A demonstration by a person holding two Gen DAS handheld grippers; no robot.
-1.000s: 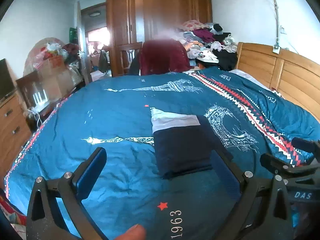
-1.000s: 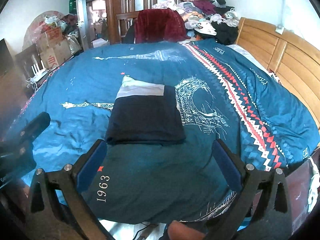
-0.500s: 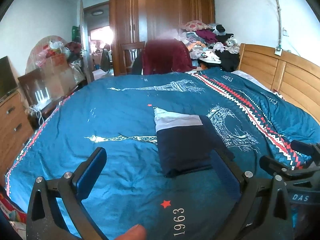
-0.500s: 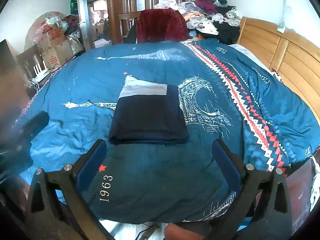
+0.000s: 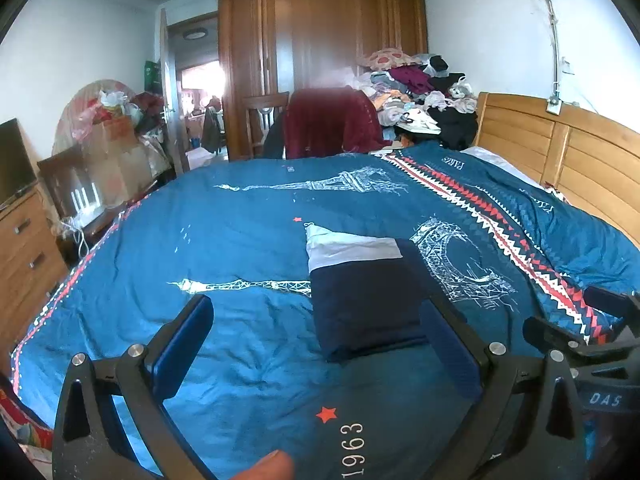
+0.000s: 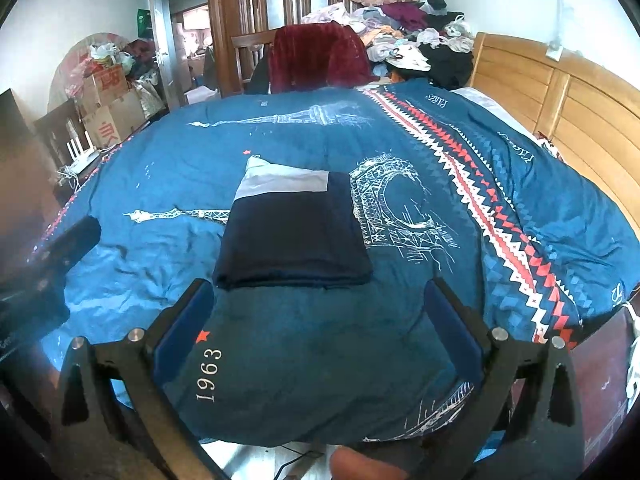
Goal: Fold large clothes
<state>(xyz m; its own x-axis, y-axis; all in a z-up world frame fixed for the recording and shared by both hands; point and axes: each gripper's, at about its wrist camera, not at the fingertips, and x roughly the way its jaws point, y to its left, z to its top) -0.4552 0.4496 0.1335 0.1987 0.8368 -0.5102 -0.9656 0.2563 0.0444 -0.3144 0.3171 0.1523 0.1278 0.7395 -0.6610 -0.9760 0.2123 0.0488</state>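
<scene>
A folded navy garment point(image 5: 366, 308) point(image 6: 292, 240) with a pale grey band at its far end lies flat on the blue bedspread point(image 5: 240, 240) point(image 6: 300, 340). My left gripper point(image 5: 316, 320) hovers open above the bed's near side, nothing between its blue pads; the garment sits just ahead, toward its right finger. My right gripper point(image 6: 316, 300) is open too, held back from the garment's near edge and empty. The right gripper shows at the left wrist view's right edge, the left one at the right wrist view's left edge.
A wooden headboard point(image 5: 580, 168) runs along the right. Beyond the bed stand a chair draped in dark red cloth point(image 5: 332, 124), a clothes heap point(image 5: 420, 96), a wardrobe point(image 5: 320, 60) and an open door. Boxes point(image 6: 108, 116) and a wooden dresser point(image 5: 24, 256) line the left.
Both grippers have drawn slightly up and back from the folded garment, which lies unmoved. Both stay open.
</scene>
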